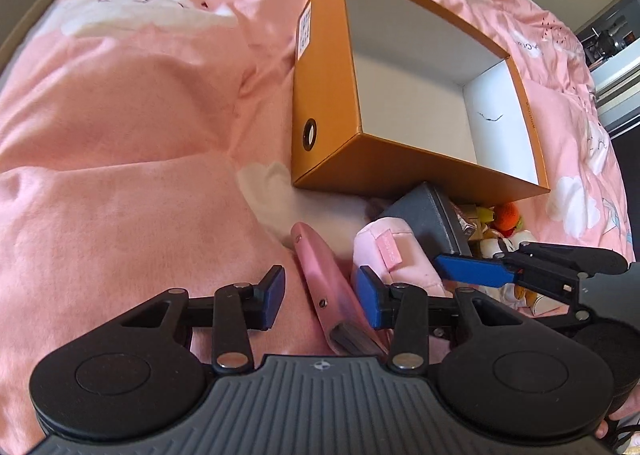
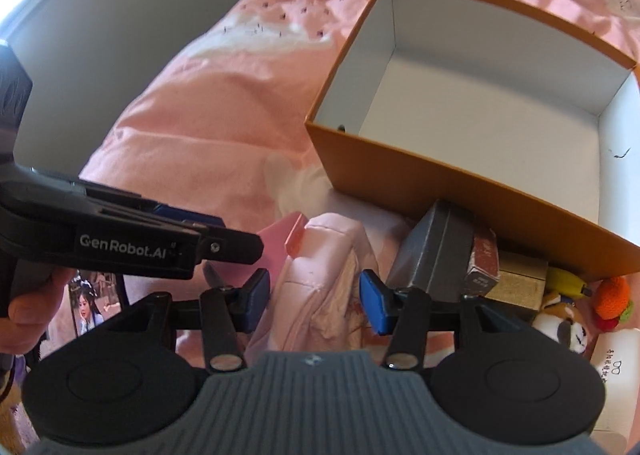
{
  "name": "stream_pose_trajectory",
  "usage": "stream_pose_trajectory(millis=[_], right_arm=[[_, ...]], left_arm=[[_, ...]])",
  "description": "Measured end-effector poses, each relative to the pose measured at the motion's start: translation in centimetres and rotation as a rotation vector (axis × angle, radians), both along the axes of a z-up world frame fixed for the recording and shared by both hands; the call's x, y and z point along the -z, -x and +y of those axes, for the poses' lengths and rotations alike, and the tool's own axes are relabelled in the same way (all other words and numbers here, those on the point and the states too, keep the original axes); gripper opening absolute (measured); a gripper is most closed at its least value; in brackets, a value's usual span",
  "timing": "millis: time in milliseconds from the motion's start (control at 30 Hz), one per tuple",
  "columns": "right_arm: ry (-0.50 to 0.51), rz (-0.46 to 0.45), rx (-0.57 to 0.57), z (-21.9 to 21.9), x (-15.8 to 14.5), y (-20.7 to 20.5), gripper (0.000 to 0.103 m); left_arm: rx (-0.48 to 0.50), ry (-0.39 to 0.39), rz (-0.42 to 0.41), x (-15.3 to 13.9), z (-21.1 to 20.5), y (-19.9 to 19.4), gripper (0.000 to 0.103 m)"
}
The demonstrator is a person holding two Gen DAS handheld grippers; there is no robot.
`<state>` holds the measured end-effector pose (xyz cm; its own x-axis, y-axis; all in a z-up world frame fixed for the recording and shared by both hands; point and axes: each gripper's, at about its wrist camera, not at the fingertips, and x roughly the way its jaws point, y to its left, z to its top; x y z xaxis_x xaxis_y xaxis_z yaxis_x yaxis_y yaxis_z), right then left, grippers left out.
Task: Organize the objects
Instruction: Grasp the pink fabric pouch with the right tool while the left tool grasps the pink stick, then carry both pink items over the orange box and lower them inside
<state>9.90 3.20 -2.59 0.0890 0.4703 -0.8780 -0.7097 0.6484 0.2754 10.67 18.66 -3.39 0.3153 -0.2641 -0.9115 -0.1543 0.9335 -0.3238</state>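
The orange box point(image 1: 332, 95) stands open on the pink bedcover point(image 1: 120, 115), its white inside bare except for a small dark mark on one wall. On its outer side I see a white label with small print that I cannot read, and below it a round metal eyelet point(image 1: 309, 134). Its long axis runs away from me and a little to the right.

In front of the box lies a row of small things. The pink case point(image 1: 328, 295) is long and narrow; it points from my left gripper toward the box, one end under the gripper body. My left gripper point(image 1: 324, 295) is low over it, fingers spread, one blue pad point(image 1: 368, 295) on each side of the case, not pressing it.

Just right of the case sits a pale pink pouch point(image 2: 320, 279) with a small pink tag. My right gripper point(image 2: 312, 295) hangs over this pouch with its fingers apart, the pouch between them; I cannot tell if the pads touch it. Next comes a grey box point(image 2: 434, 251) leaning against the orange wall, then a brown-red pack point(image 2: 484, 263), a beige block point(image 2: 520, 283), a yellow toy point(image 2: 566, 281), an orange knitted toy point(image 2: 614, 295) and a plush dog point(image 2: 560, 327).

On the side of the left gripper, seen from the right camera, is written "GenRobot.AI". The bedcover carries the words "Paper Crane", upside down to me. A small photo card point(image 2: 94, 303) lies at the left.
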Motion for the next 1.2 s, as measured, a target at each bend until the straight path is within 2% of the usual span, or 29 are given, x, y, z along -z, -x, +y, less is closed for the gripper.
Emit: stream_pose_trajectory(millis=[200, 267, 333, 400, 500, 567, 667, 767, 867, 1067, 1200], right_arm=[[0.053, 0.07, -0.041, 0.5, 1.2, -0.5, 0.049], [0.065, 0.093, -0.05, 0.5, 1.6, -0.9, 0.045], [0.063, 0.118, -0.053, 0.2, 1.7, -1.2, 0.035], [0.053, 0.139, -0.048, -0.1, 1.8, -1.6, 0.031], [0.034, 0.15, -0.044, -0.5, 1.8, -1.7, 0.028], [0.021, 0.145, -0.05, -0.8, 1.4, -1.6, 0.027], [-0.009, 0.126, -0.05, -1.5, 0.4, -1.7, 0.027], [-0.069, 0.123, -0.041, -2.5, -1.2, -1.9, 0.026], [-0.128, 0.08, -0.037, -3.4, -3.3, -2.1, 0.026], [-0.21, -0.001, 0.004, -4.9, -6.8, -3.5, 0.026], [-0.271, -0.051, 0.049, -5.8, -8.9, -5.3, 0.027]], left_arm=[[0.02, 0.09, 0.125, 2.0, 0.4, -1.7, 0.049], [0.031, 0.107, 0.161, 2.5, 0.3, -2.2, 0.049], [0.04, 0.124, 0.189, 2.9, 0.2, -2.7, 0.048], [0.048, 0.14, 0.214, 3.3, -0.1, -3.1, 0.042], [0.061, 0.15, 0.233, 3.9, -0.8, -3.2, 0.039], [0.077, 0.13, 0.237, 3.9, -1.3, -3.0, 0.035], [0.084, 0.108, 0.21, 2.8, -1.5, -2.5, 0.032], [0.084, 0.094, 0.146, 0.6, -1.6, -1.8, 0.027], [0.085, 0.078, 0.061, -2.2, -1.6, -1.2, 0.021], [0.08, 0.011, -0.125, -8.2, -1.6, -1.0, 0.02], [0.082, -0.015, -0.236, -10.9, -2.4, -1.8, 0.02]])
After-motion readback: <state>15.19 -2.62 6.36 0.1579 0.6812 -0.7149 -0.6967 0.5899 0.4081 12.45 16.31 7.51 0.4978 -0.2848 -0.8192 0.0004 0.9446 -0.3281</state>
